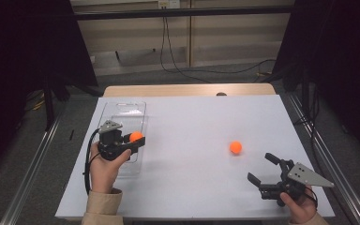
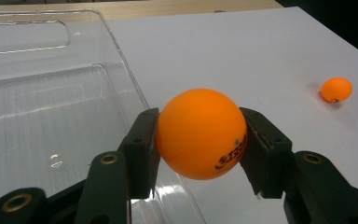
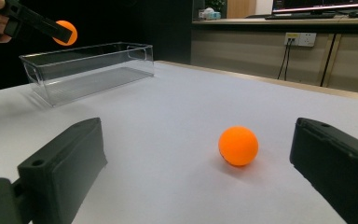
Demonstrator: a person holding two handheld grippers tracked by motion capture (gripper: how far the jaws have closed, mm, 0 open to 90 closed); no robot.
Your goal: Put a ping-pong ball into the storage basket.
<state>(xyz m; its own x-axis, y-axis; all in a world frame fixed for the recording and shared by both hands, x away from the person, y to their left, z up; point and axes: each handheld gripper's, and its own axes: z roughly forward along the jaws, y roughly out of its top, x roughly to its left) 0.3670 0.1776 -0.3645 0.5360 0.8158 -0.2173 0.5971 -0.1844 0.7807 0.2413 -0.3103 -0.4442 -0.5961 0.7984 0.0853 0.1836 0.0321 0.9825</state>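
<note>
My left gripper (image 1: 136, 138) is shut on an orange ping-pong ball (image 1: 136, 136) and holds it above the right wall of a clear plastic bin (image 1: 122, 108) at the table's left. In the left gripper view the ball (image 2: 201, 133) sits squeezed between the two black jaws, over the bin's edge (image 2: 126, 74). A second orange ball (image 1: 236, 147) lies on the white table, right of centre. My right gripper (image 1: 264, 168) stands open near the front right, a little short of that ball (image 3: 238, 145), which lies between and beyond its jaws.
The bin (image 3: 86, 70) is empty. The white sheet (image 1: 192, 122) covers a wooden table whose far edge (image 1: 187, 90) shows beyond it. Dark curtains and metal rails flank both sides; cables hang at the back wall.
</note>
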